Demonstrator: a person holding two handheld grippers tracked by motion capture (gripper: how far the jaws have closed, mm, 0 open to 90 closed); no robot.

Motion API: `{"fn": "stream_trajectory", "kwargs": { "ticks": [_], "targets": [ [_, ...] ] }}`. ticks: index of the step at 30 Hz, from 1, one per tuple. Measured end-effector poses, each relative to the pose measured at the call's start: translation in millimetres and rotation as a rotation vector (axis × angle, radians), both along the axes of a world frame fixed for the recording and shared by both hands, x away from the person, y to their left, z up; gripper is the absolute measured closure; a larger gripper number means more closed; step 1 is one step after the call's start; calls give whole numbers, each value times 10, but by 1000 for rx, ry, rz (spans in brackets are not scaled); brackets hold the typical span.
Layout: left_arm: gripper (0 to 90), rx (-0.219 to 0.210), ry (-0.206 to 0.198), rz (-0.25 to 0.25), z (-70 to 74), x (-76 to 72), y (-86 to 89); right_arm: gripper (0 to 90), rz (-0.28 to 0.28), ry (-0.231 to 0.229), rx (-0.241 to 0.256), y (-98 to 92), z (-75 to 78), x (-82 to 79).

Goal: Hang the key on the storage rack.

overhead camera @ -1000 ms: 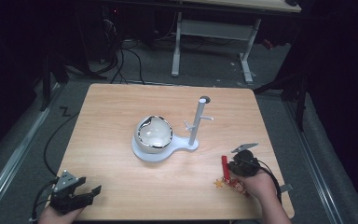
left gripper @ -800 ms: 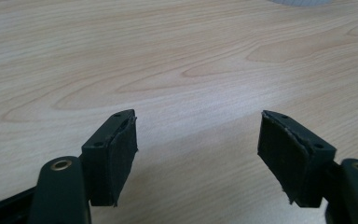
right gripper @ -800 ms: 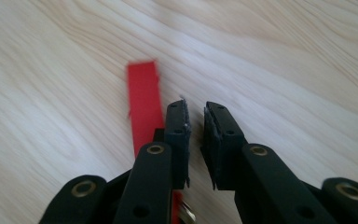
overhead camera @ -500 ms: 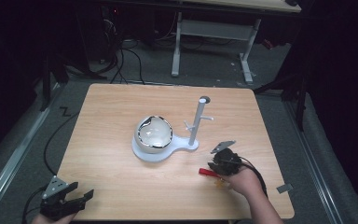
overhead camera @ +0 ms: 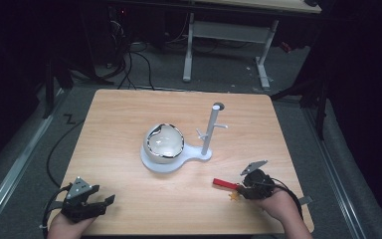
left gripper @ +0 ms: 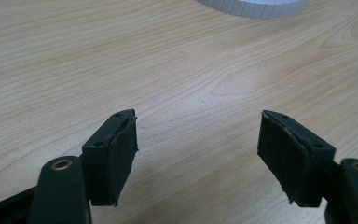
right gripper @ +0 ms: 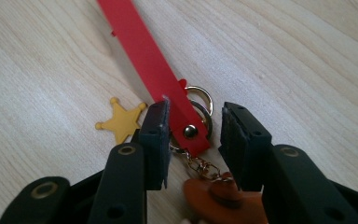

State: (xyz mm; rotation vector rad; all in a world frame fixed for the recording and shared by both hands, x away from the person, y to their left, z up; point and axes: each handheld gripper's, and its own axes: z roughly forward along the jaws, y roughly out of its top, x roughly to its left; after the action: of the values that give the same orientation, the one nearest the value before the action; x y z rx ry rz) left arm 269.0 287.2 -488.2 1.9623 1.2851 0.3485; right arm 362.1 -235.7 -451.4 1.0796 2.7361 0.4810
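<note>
A keychain with a red strap (right gripper: 154,65), gold rings, a yellow star charm (right gripper: 121,122) and a brown charm lies on the wooden table (overhead camera: 129,119) near its front right. My right gripper (right gripper: 193,116) has its jaws closed in on the strap's riveted end and ring. The high view shows that gripper (overhead camera: 242,188) with the red strap (overhead camera: 224,182) pointing left from it. My left gripper (overhead camera: 104,201) rests at the front left corner. Its jaws (left gripper: 198,135) stand wide open over bare wood.
A white stand (overhead camera: 169,164) sits mid-table, carrying a shiny globe (overhead camera: 164,143) and an upright post (overhead camera: 211,129) with small pegs. Its ribbed white base (left gripper: 251,5) edges the top of the left gripper view. Dark floor, cables and a table frame lie beyond.
My right gripper moved left and turned, swinging the red strap from upright to pointing left; it has since held still. The left hand drew back toward the front edge.
</note>
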Motion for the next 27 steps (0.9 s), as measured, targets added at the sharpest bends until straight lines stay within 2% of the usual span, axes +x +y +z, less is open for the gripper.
{"fn": "stream_trajectory", "kwargs": {
  "ticks": [3,4,7,13,17,23,27],
  "targets": [
    [290,-4,-2,8,6,-7,23,609,-5,19,7,-17,-13,17],
    [290,-9,-3,12,10,-7,31,609,0,26,-17,-25,-5,-4],
    [290,-16,-4,15,11,8,41,610,11,39,-9,-30,-5,-23],
    [290,1,-3,-7,7,21,-14,621,30,49,-26,-18,29,-70],
    [290,-2,0,-5,-2,31,-17,671,53,45,-24,2,74,-98],
    [290,-2,0,-1,5,25,-17,736,88,59,-54,69,36,-86],
    [290,0,1,-2,4,21,-18,738,87,63,-68,136,30,-60]
  ]
}}
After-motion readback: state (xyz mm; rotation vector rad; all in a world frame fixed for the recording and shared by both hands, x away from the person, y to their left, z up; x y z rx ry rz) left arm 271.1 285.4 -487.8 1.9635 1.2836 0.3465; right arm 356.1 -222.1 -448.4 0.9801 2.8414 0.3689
